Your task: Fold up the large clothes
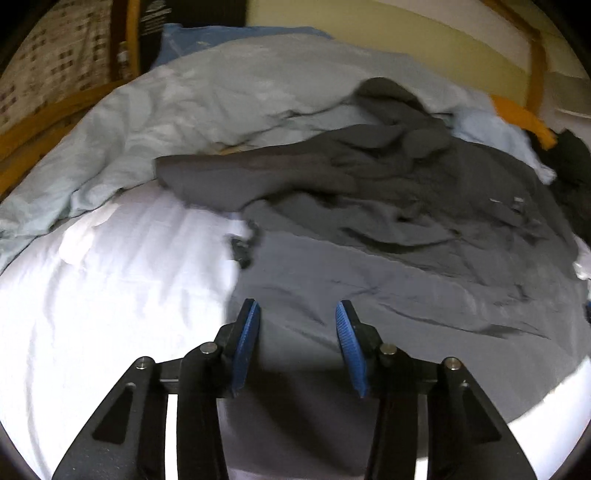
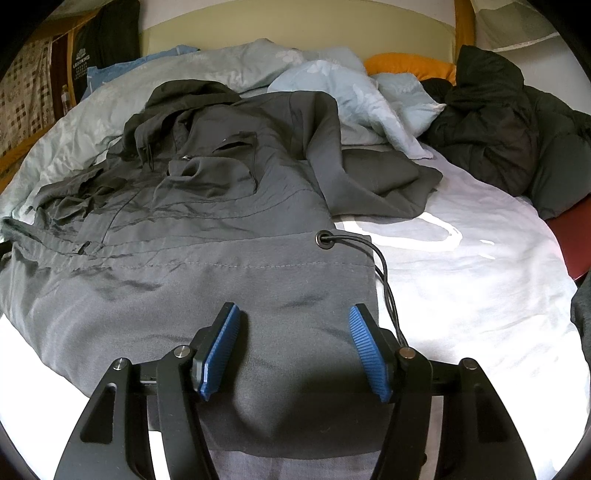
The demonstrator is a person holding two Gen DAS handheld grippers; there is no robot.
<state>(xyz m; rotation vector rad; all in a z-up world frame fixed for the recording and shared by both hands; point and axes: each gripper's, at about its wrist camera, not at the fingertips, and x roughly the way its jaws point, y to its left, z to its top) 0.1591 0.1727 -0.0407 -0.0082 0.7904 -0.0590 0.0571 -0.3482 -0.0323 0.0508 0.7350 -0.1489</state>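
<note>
A large grey jacket (image 1: pixel 406 236) lies spread and rumpled on a white bed sheet (image 1: pixel 110 295), its hood and sleeves bunched at the far end. My left gripper (image 1: pixel 297 314) is open and empty, just above the jacket's near left hem. In the right wrist view the same jacket (image 2: pixel 192 236) lies with its hem toward me, and a black drawstring (image 2: pixel 384 269) hangs from an eyelet at its right edge. My right gripper (image 2: pixel 293 321) is open and empty above the hem's right corner.
A pale blue duvet (image 1: pixel 184 110) is heaped along the far side of the bed. A black puffy coat (image 2: pixel 509 129) lies at the far right, next to a light blue pillow (image 2: pixel 354 92) and an orange cushion (image 2: pixel 406 66). The headboard (image 2: pixel 295 29) stands behind.
</note>
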